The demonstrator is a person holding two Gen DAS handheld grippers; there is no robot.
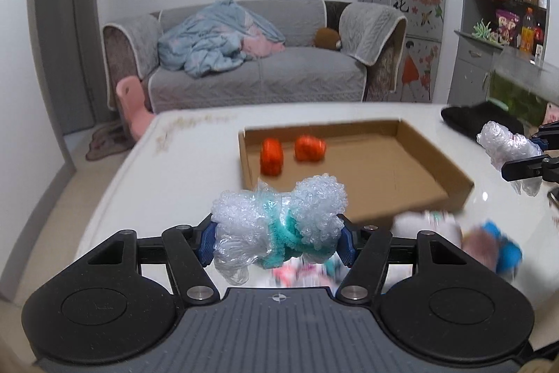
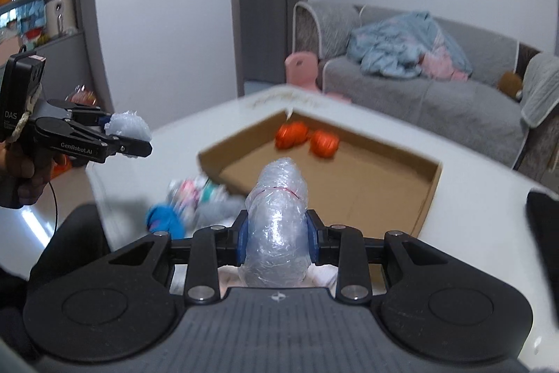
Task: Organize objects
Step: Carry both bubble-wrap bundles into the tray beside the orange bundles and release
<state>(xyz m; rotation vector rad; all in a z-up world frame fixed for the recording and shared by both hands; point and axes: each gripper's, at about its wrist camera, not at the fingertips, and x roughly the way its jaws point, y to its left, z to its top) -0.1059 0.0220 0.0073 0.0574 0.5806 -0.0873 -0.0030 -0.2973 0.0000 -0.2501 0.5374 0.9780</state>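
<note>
My left claw pinches a bubble-wrap bundle tied at the waist with a teal fuzzy band, low centre of the left view. My right claw presses on a smooth wrapped roll, upright between the blue pads; only the right view shows its thin red line. Each view catches the other claw side-on at its edge, load held above the white surface. Beyond both loads lies a shallow cardboard tray, mostly bare brown floor, with two orange pieces in its far left corner. A blurred pile of blue and pale things sits near the tray's front edge. A grey sofa stands behind.
</note>
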